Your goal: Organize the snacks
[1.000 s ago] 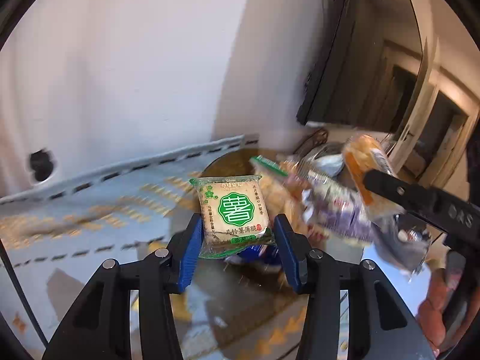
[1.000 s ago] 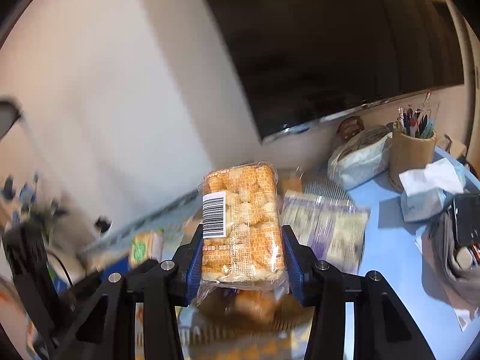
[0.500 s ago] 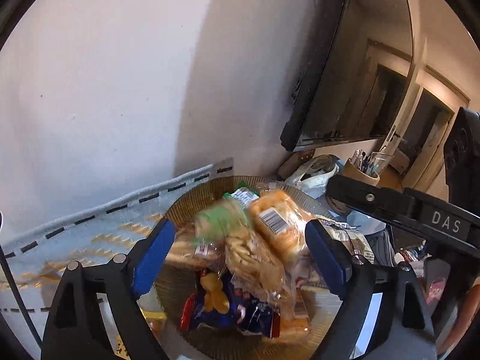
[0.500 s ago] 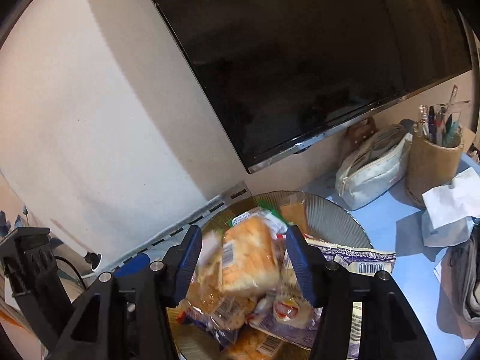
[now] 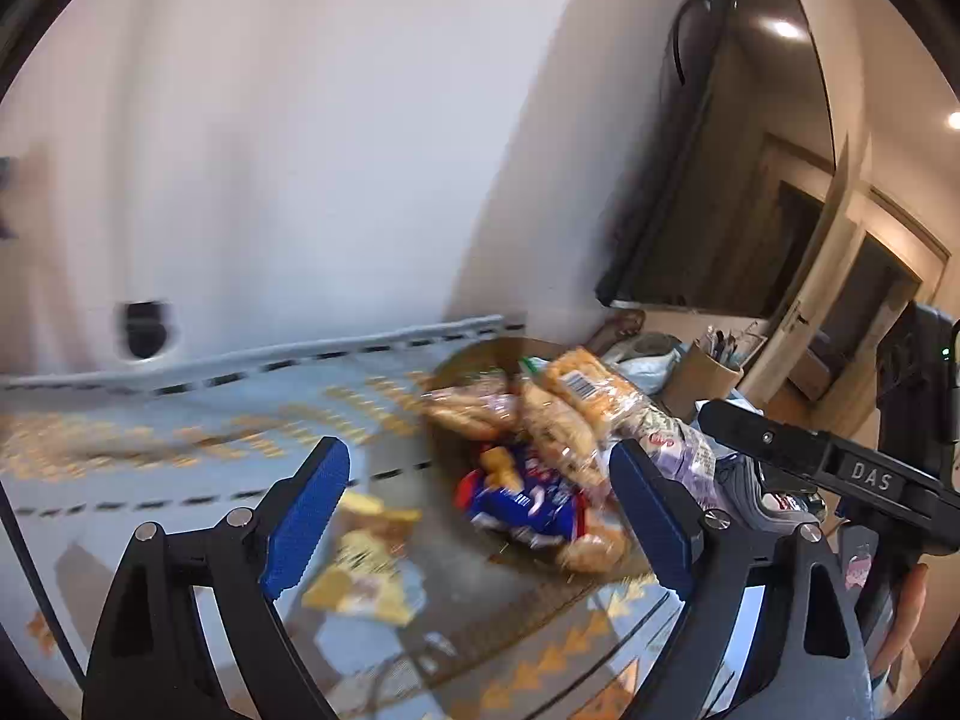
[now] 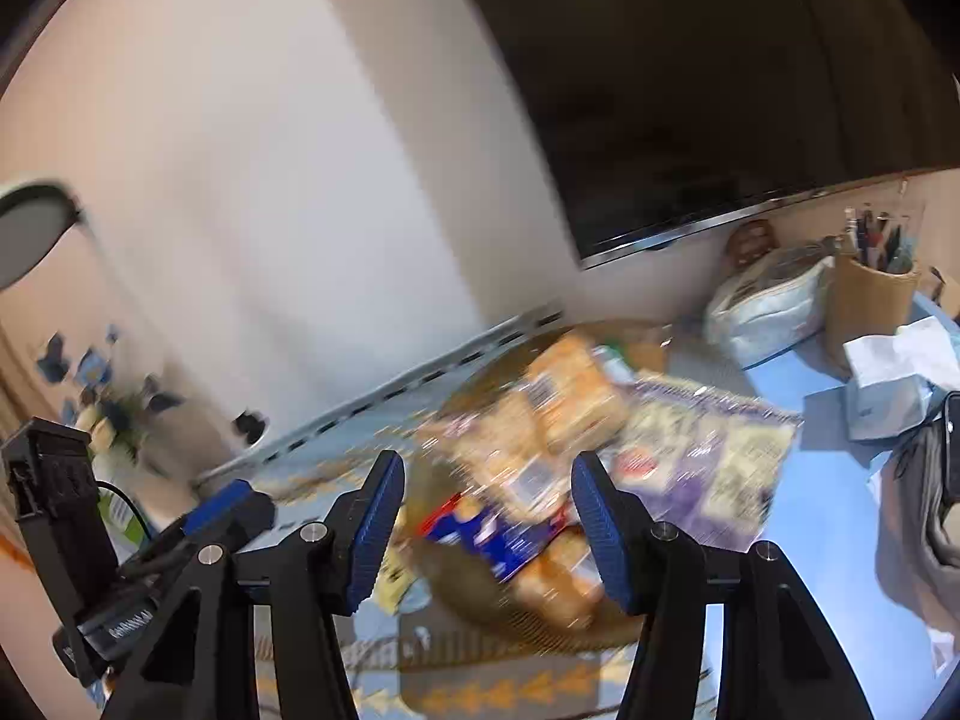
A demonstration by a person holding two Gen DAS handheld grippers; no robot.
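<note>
A round woven tray [image 5: 480, 588] [image 6: 456, 582] on a patterned blue cloth holds a pile of snack packets: orange cracker packs [image 5: 585, 387] [image 6: 570, 396], a blue packet [image 5: 522, 501] [image 6: 486, 540] and purple-white packets [image 6: 702, 462]. A yellow packet [image 5: 366, 564] lies on the cloth left of the tray. My left gripper [image 5: 480, 516] is open and empty above the tray's near left side. My right gripper [image 6: 486, 522] is open and empty above the pile. Both views are blurred.
A dark TV [image 6: 720, 90] hangs on the wall behind. A pen cup [image 6: 870, 294], a white pouch [image 6: 768, 306] and tissues [image 6: 900, 378] stand on the blue table at the right. The right gripper's body [image 5: 840, 474] shows at the left wrist view's right edge.
Both grippers let go of their packets, the green one and the orange cracker pack, which now lie in the tray. Both grippers have drawn back and swung left.
</note>
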